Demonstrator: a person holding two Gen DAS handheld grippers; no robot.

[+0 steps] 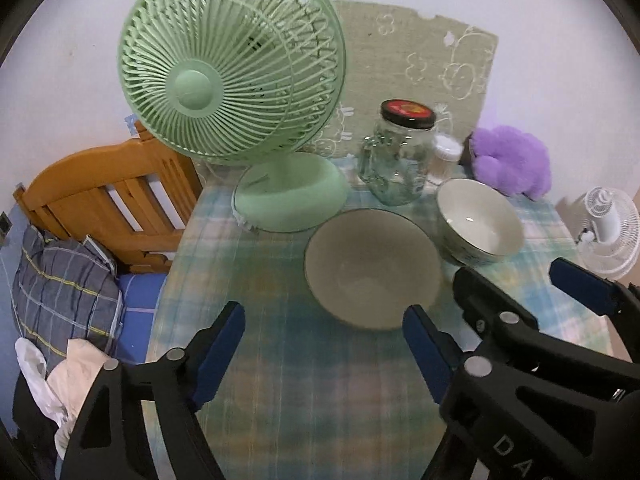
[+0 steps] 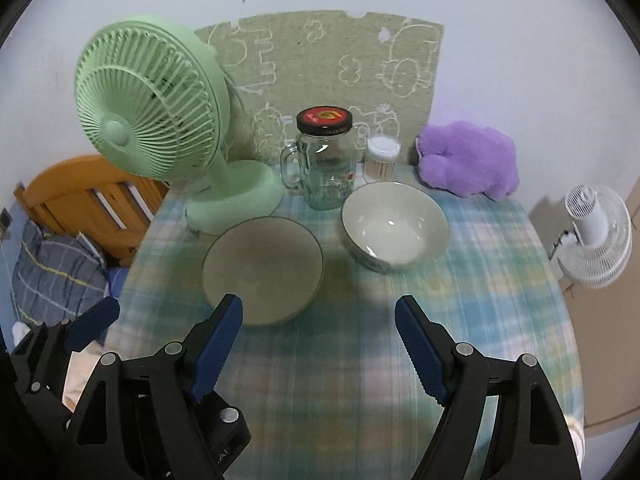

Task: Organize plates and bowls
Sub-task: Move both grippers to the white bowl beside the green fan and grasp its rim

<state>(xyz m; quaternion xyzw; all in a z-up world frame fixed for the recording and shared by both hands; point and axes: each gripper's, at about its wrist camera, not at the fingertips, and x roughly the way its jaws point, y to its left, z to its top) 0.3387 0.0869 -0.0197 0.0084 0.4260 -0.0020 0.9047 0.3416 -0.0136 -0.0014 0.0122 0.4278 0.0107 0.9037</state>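
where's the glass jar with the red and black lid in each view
Left wrist view: the glass jar stands right of centre in the upper half, between the green fan's base and the purple plush.
Right wrist view: the glass jar stands at centre, above the two bowls.
Shared landmark: the green fan, left of the jar in both views.
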